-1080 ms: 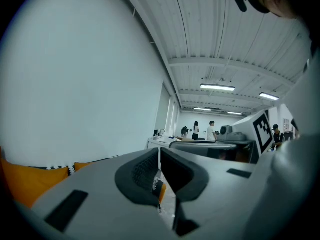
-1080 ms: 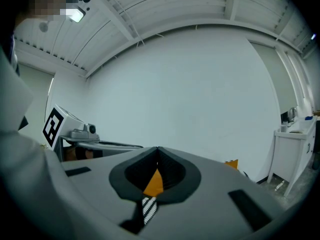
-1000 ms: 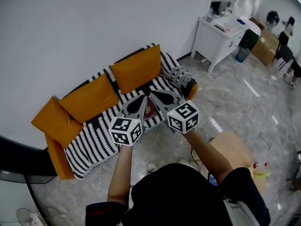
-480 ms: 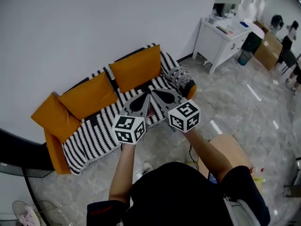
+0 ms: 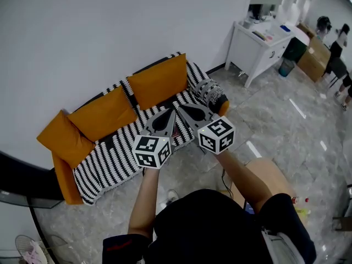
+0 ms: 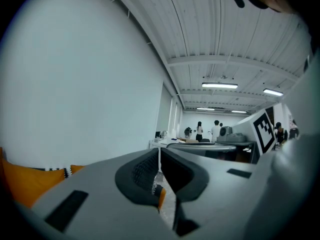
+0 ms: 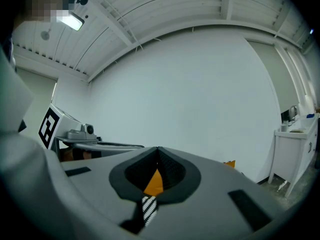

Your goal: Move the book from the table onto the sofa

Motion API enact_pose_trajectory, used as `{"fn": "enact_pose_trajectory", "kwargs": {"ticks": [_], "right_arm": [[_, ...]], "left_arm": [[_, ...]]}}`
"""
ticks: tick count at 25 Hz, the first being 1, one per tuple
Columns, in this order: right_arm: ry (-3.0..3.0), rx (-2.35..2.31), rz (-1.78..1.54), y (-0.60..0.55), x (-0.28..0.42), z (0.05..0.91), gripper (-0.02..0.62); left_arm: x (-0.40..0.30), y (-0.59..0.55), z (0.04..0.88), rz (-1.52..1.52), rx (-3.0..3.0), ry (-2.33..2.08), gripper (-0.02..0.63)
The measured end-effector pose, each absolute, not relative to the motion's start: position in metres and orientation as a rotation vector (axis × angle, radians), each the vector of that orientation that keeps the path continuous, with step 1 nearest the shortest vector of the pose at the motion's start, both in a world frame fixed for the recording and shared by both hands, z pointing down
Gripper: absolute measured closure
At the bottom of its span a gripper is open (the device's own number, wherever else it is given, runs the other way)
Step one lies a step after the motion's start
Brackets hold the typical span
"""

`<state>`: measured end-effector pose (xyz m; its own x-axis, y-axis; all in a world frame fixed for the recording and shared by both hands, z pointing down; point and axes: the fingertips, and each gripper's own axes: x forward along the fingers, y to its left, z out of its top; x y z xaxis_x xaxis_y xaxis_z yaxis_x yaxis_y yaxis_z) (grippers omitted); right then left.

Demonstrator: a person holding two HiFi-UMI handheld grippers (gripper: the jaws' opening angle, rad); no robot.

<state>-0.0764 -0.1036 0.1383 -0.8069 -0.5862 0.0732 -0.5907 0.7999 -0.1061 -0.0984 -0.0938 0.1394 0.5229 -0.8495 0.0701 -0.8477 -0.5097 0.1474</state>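
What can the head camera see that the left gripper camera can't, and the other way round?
Only the head view shows the whole striped sofa, the grey floor and the person's arms. Only the left gripper view shows the ceiling lights and, close up, its own jaws closed together. Both show the left gripper, the white wall, an orange cushion and people far across the room.

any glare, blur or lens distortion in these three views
Head view: evenly lit and sharp, wide-angle bend at the edges, light streaks glaring on the glossy grey marble floor. Left gripper view: heavy fisheye with dark corners, the grey left tool soft, the ceiling strip light blown out. Right gripper view: same fisheye and vignette, grey right tool soft, mosaic patch top left.
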Motion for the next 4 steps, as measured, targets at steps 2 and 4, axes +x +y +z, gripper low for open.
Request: {"fn": "enact_pose_trajectory", "kwargs": {"ticks": [2, 4], "right_arm": [[-2.949, 0.961, 0.193, -0.1052, -0.0739, 0.1383, 0.578], [-2.951, 0.959, 0.197, -0.1074, -0.0712, 0.1385, 0.578]], "left_arm": [[-0.0963, -0.0952, 0.1381, -0.024, 2.595, -1.461, 0.58], [-0.0944, -0.0967, 0.1356, -0.043, 2.59, -1.457, 0.58]]}}
